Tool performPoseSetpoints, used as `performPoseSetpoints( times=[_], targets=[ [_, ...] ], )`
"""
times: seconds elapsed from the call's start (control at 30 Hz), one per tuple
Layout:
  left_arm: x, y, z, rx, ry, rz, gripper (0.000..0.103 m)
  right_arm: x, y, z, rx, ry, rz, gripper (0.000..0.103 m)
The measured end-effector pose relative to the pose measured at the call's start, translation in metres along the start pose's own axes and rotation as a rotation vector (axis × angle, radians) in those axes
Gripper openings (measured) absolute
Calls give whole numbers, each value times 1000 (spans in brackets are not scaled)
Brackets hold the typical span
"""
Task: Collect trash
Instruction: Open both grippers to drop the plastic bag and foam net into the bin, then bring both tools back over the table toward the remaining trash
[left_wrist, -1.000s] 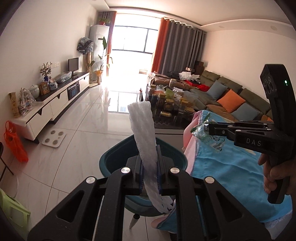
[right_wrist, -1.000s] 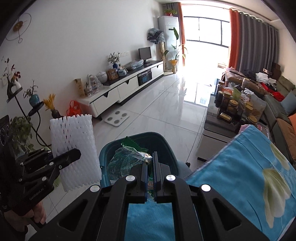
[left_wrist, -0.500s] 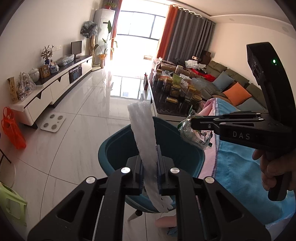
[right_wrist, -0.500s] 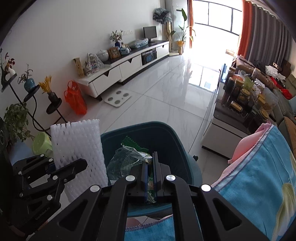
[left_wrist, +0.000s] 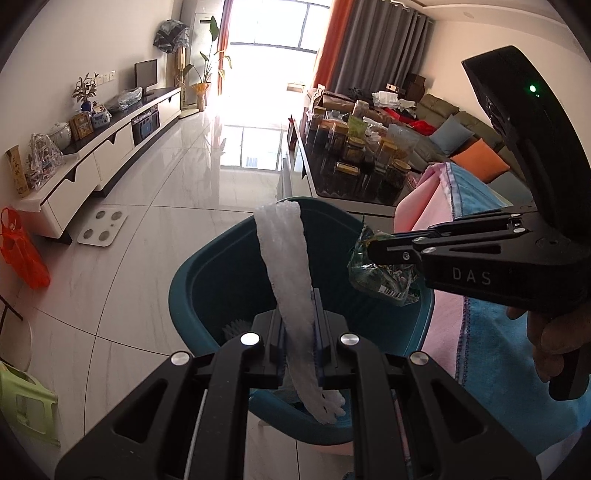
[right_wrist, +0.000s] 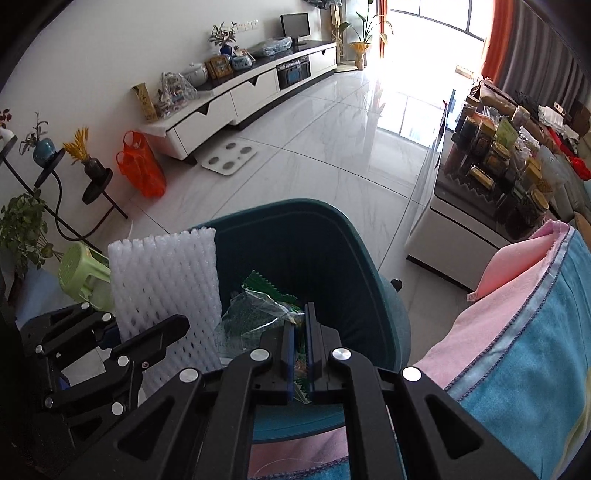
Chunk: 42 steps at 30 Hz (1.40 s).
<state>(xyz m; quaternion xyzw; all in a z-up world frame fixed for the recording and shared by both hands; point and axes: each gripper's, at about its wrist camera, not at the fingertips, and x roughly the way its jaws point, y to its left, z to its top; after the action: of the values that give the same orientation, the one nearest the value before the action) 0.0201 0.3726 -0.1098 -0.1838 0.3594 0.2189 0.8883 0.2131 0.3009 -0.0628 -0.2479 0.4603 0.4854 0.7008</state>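
Note:
My left gripper is shut on a white foam net sleeve, held upright over a teal trash bin. The sleeve also shows in the right wrist view. My right gripper is shut on a crumpled clear-and-green plastic wrapper, held over the same bin. In the left wrist view the right gripper reaches in from the right with the wrapper above the bin's right rim. A white object lies at the bin's bottom.
A table under a blue and pink cloth is at the right. A coffee table with jars stands beyond the bin. A white TV cabinet, a scale, an orange bag and a green stool are on the left.
Both grippers have moved forward and tilted down over the bin, which now fills more of both views. Both grips are unchanged.

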Motion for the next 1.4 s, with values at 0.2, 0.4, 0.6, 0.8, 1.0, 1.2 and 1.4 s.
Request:
performPoseSetpoints(
  times=[0.2, 0.4, 0.6, 0.8, 1.0, 1.2, 1.4],
  targets=[
    [14, -4, 5, 11, 15, 15, 30, 7, -3, -1, 10, 22, -11, 9],
    [14, -8, 7, 15, -5, 41, 54, 3, -7, -3, 23, 10, -15, 32],
    [-7, 1, 5, -5, -55, 58, 74, -13, -10, -8, 32, -39, 3, 41],
    [-47, 15, -5, -74, -129, 111, 97, -45, -10, -22, 42, -139, 11, 60],
    [-90, 30, -19, -128, -181, 150, 97, -84, -5, -41, 24, -253, -23, 80],
    [-138, 27, -30, -123, -242, 176, 97, -125, 1, -73, 31, -361, -18, 88],
    [-184, -2, -35, -74, -328, 171, 97, -169, 4, -111, 57, -467, -4, 95]
  ],
)
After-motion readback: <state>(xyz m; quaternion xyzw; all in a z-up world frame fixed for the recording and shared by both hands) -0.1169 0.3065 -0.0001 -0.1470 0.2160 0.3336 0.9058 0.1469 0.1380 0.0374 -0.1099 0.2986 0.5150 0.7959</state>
